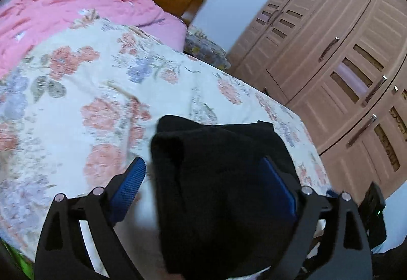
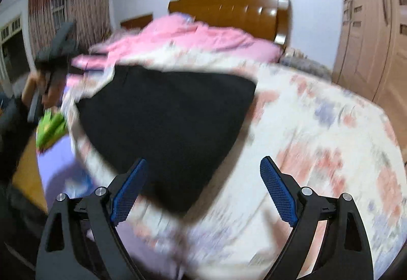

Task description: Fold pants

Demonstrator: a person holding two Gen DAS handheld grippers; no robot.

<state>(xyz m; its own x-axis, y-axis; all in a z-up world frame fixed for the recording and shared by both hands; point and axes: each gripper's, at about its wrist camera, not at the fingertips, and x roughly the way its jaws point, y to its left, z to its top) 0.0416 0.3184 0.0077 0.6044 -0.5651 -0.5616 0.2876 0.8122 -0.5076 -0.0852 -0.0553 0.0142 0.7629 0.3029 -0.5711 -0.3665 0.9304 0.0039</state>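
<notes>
Black pants [image 2: 162, 127] lie folded in a soft, thick wedge on the floral bedspread [image 2: 318, 132] near the bed's foot edge. Both grippers tilt downward. The left gripper [image 1: 203, 173] is spread, cloth bunched between its blue textured pads but not pinched. The right gripper [image 2: 203, 173] stands wide and empty over the pants' near corner, with bare bedspread to its right.

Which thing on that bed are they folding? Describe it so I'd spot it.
Start at the brown wooden headboard, then look down the floral bedsheet. The folded black fabric pants lie at its near end, the only plain dark thing there.
</notes>
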